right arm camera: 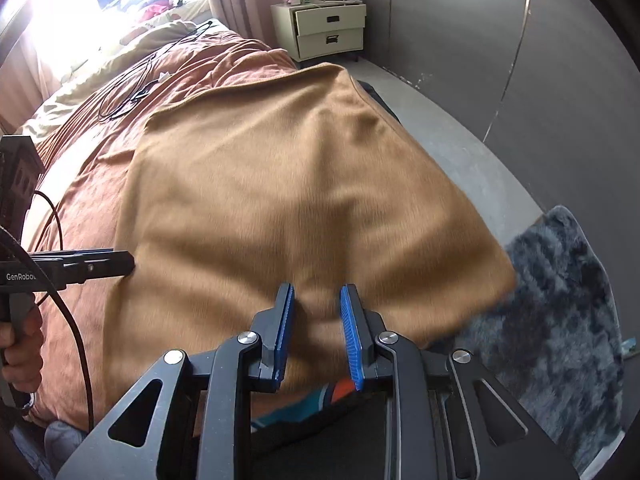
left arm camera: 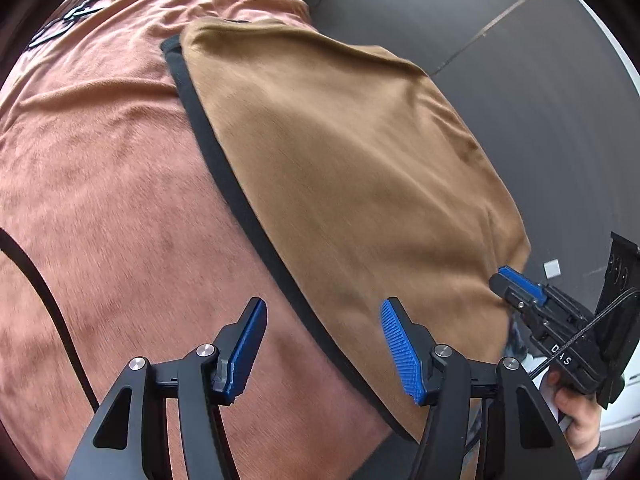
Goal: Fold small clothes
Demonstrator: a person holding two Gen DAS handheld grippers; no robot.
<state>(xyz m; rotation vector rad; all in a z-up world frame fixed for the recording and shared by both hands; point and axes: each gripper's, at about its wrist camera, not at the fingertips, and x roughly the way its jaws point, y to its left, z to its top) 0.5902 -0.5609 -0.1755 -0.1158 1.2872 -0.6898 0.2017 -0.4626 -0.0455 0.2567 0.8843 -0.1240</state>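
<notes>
At the left edge of the right wrist view, the left tool bears "GenRobo", cut off. At lower right of the left wrist view, the right tool bears "DAS".

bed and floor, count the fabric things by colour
tan: 1, the garment
rust: 1, the blanket
cream: 1, the bedding
blue-grey: 1, the rug
total: 4
</notes>
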